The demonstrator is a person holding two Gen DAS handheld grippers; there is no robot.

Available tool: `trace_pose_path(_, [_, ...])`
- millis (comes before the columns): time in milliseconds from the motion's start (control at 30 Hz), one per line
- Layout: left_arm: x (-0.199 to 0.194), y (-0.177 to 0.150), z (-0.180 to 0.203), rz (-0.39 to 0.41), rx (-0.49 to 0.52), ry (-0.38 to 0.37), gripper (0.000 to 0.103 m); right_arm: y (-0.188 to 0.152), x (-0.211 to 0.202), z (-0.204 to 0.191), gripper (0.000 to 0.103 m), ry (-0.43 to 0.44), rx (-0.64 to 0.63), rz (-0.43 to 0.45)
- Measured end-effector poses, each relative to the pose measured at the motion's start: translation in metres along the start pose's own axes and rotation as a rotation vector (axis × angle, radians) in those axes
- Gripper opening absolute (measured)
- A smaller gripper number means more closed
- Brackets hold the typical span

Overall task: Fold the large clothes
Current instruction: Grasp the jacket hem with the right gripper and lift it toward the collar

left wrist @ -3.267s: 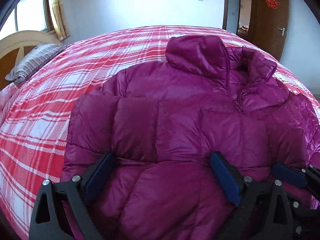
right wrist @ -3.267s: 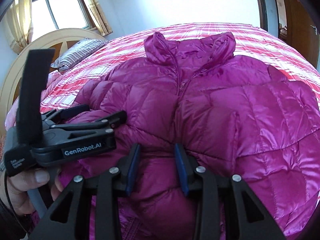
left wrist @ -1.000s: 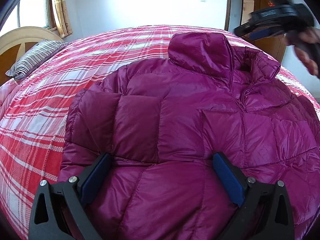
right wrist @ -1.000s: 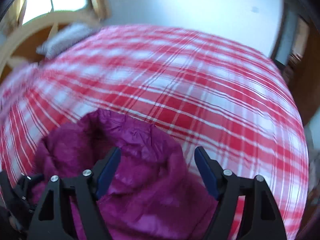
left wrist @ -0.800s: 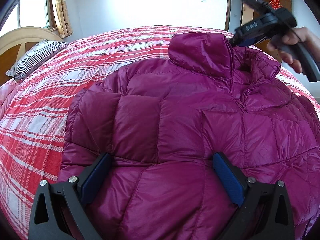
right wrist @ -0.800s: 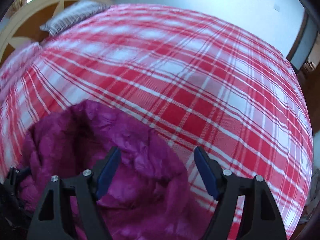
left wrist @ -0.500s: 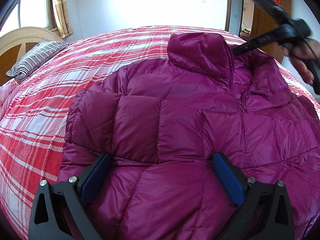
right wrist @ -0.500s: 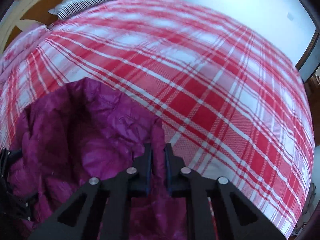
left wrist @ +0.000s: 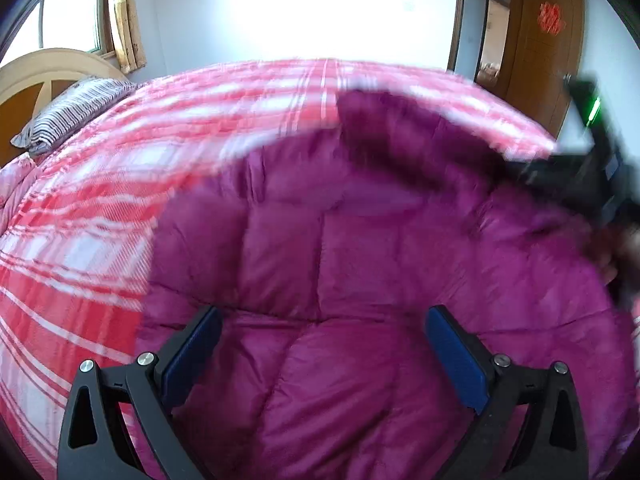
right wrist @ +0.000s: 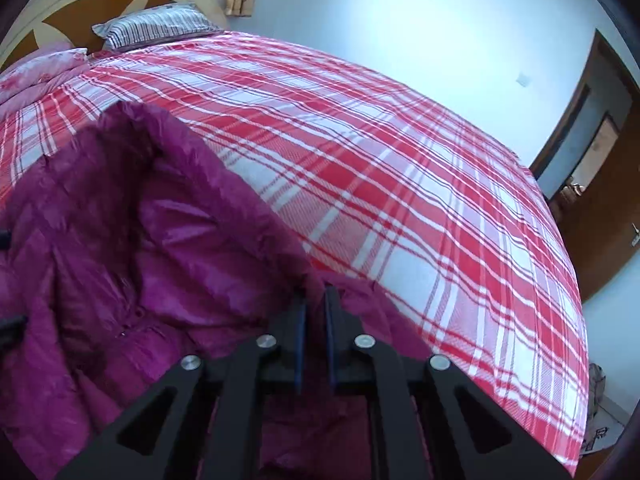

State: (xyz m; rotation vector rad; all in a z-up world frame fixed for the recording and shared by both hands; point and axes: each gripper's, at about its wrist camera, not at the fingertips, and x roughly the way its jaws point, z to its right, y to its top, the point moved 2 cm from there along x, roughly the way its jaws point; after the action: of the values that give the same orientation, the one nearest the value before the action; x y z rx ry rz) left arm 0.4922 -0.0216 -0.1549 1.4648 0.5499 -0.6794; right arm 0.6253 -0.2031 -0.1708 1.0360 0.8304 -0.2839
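The purple down jacket (right wrist: pixel 132 248) lies on the red plaid bedspread (right wrist: pixel 400 184). The right gripper (right wrist: pixel 315 300) pinches its collar edge between pressed-together pads. The left gripper (left wrist: pixel 320 320) stands spread over the jacket's lower body, which motion blurs. Far ahead, a red ornament (left wrist: pixel 550 19) marks the door (left wrist: pixel 544 52), unreadable.

Bedroom, plaid bed (right wrist: pixel 400 184), pillow (right wrist: pixel 156 26), headboard (right wrist: pixel 72 4)
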Motion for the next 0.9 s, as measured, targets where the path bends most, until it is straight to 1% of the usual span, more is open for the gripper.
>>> trace_pose_path(67, [-0.023, 0.021, -0.001, 0.073, 0.003, -0.009, 0.102, -0.003, 0.002, 0.002, 0.010, -0.005, 0.028, 0.021])
trace_pose_path(100, [-0.038, 0.040, -0.002, 0.133, 0.003, 0.001, 0.102, -0.004, 0.003, 0.003, 0.010, -0.005, 0.039, 0.033])
trace_pose_path(167, [-0.049, 0.073, -0.003, 0.187, 0.016, 0.046, 0.102, -0.006, 0.003, 0.006, 0.010, -0.005, 0.059, 0.049])
trace_pose_path(200, [-0.047, 0.087, -0.003, 0.191, 0.026, 0.059, 0.102, -0.007, 0.005, 0.007, 0.010, -0.006, 0.062, 0.054])
trace_pose_path(267, [-0.031, 0.119, -0.001, 0.195, 0.049, 0.055, 0.102, -0.012, 0.002, 0.005, 0.010, -0.008, 0.065, 0.057])
trace_pose_path(300, [-0.021, 0.129, 0.000, 0.189, 0.054, 0.055, 0.102, -0.012, 0.002, 0.004, 0.010, -0.009, 0.064, 0.060])
trace_pose_path(367, [0.007, 0.144, 0.007, 0.139, 0.087, 0.031, 0.102, -0.013, 0.001, 0.005, 0.010, -0.005, 0.068, 0.069])
trace_pose_path(400, [0.026, 0.144, 0.013, 0.089, 0.119, 0.039, 0.102, -0.014, 0.001, 0.006, 0.010, -0.001, 0.072, 0.070])
trace_pose_path(433, [0.041, 0.139, 0.015, 0.053, 0.127, 0.072, 0.102, -0.015, 0.001, 0.006, 0.010, 0.004, 0.075, 0.072])
trace_pose_path(467, [0.051, 0.132, 0.015, 0.026, 0.126, 0.084, 0.102, -0.016, 0.002, 0.007, 0.010, 0.008, 0.082, 0.073])
trace_pose_path(500, [0.066, 0.118, 0.015, -0.021, 0.124, 0.096, 0.102, -0.016, 0.002, 0.008, 0.010, 0.009, 0.087, 0.071])
trace_pose_path(533, [0.073, 0.108, 0.015, -0.041, 0.132, 0.114, 0.102, -0.017, 0.002, 0.007, 0.010, 0.010, 0.087, 0.069])
trace_pose_path(567, [0.082, 0.095, 0.014, -0.062, 0.149, 0.152, 0.102, -0.017, 0.003, 0.007, 0.010, 0.009, 0.084, 0.068])
trace_pose_path(600, [0.095, 0.079, 0.010, -0.091, 0.176, 0.205, 0.102, -0.017, 0.003, 0.006, 0.010, 0.008, 0.081, 0.068])
trace_pose_path(633, [0.103, 0.070, 0.008, -0.113, 0.183, 0.222, 0.102, -0.017, 0.004, 0.005, 0.010, 0.009, 0.077, 0.065])
trace_pose_path(667, [0.107, 0.065, 0.005, -0.125, 0.167, 0.211, 0.102, -0.017, 0.005, 0.004, 0.010, 0.011, 0.074, 0.060])
trace_pose_path(700, [0.109, 0.065, -0.003, -0.127, 0.120, 0.175, 0.102, -0.017, 0.006, 0.003, 0.010, 0.012, 0.069, 0.056])
trace_pose_path(767, [0.106, 0.070, -0.007, -0.145, 0.090, 0.156, 0.102, -0.017, 0.009, 0.001, 0.010, 0.013, 0.060, 0.046])
trace_pose_path(800, [0.099, 0.074, -0.005, -0.132, 0.098, 0.145, 0.102, -0.017, 0.010, 0.000, 0.011, 0.012, 0.057, 0.044])
trace_pose_path(867, [0.065, 0.087, 0.005, -0.019, 0.130, 0.089, 0.102, -0.017, 0.011, -0.001, 0.011, 0.012, 0.053, 0.043])
trace_pose_path(900, [0.044, 0.098, 0.010, 0.051, 0.141, 0.035, 0.102, -0.017, 0.011, 0.000, 0.011, 0.012, 0.054, 0.044])
